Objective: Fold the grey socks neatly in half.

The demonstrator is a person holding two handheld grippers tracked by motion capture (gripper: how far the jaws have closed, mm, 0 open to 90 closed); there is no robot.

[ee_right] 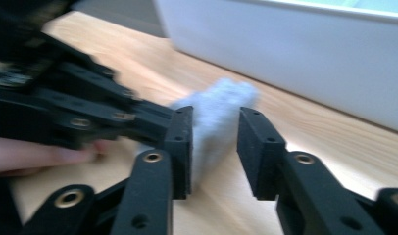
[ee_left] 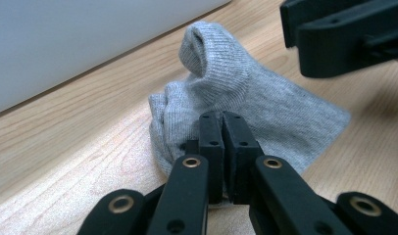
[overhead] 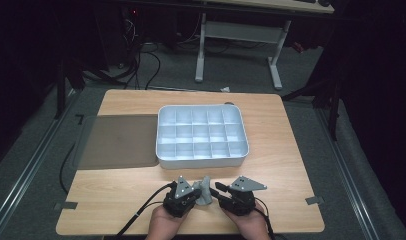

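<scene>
Sock pinch, two tongs.
L tongs [ee_left: 221, 147] clamp sock [ee_left: 246, 98]; R tongs [ee_right: 214, 147] spread around it. Risk: thin bite slips w/ pull.

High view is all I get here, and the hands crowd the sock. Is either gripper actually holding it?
Observer: Yes. The left gripper is shut on the near edge of the grey sock.
Operator: And the right one?
Observer: The right gripper is open, one jaw on each side of the sock, not clamped.
Operator: Is the sock flat?
Observer: No. One end stands up in a rounded hump while the rest lies on the table.
</scene>
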